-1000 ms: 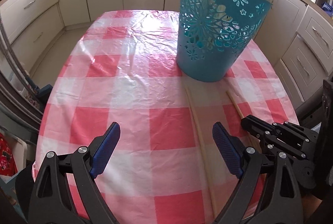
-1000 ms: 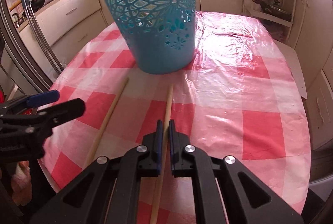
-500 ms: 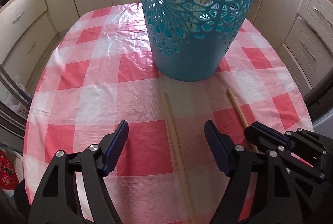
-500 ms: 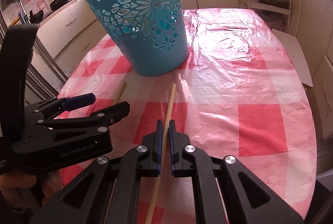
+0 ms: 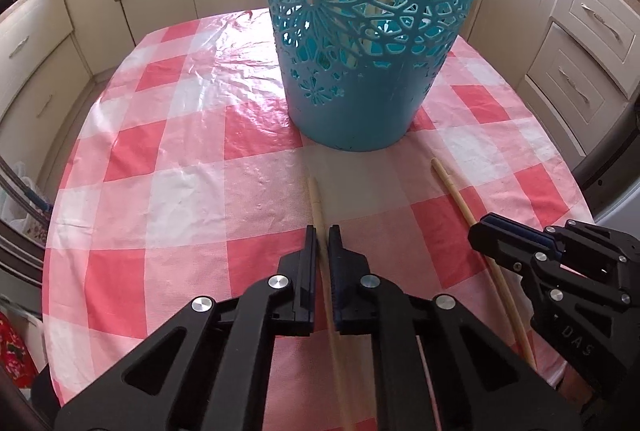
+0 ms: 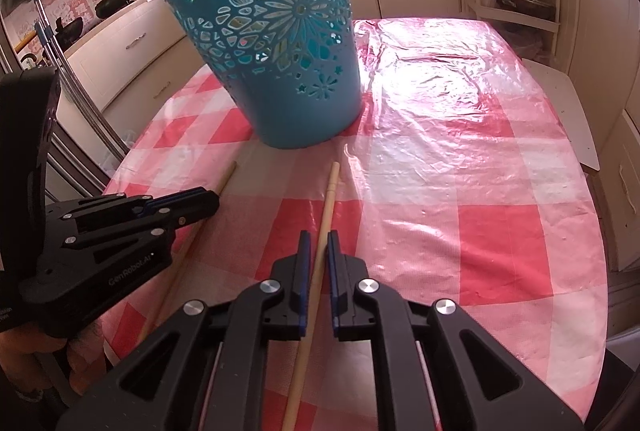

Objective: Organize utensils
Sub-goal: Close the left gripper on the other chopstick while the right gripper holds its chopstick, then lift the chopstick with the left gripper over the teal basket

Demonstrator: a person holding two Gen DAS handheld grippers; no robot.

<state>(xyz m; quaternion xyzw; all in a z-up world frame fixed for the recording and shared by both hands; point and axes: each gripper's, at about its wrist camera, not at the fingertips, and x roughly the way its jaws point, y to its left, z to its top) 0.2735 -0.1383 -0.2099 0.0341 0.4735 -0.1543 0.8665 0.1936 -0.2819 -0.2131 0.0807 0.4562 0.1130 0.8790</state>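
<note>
The left claw [image 5: 322,231] is clenched on the left stick [image 5: 316,199], its pads pressed to either side of the shaft a little back from the far tip. The right claw [image 6: 317,237] grasps the right stick [image 6: 329,191] in the same way, jaws drawn in with the shaft running straight between them and out under the wrist. In the left wrist view the right claw [image 5: 486,231] shows at the lower right, closed over its own stick [image 5: 452,191]; in the right wrist view the left claw [image 6: 208,197] sits at the left, over its stick [image 6: 227,175].

Both sticks lie flat on the cloth [image 5: 192,191], side by side and apart, their far tips pointing at the foot of the blue basket [image 5: 372,31], which stands upright just beyond them. The tips stop short of the basket wall; neither touches it.

The step in hand looks like lifting the sticks to drop them into the basket. Each grip is near the forward end, so the long tail behind will likely sag or swing; a firm squeeze and a slow lift should keep the shaft from pivoting in the pads. The basket is tall and flares upward, so each stick probably needs tilting toward upright and raising above the rim before it goes in. Moving one hand at a time would lessen the chance of the sticks crossing or knocking the light basket over.
</note>
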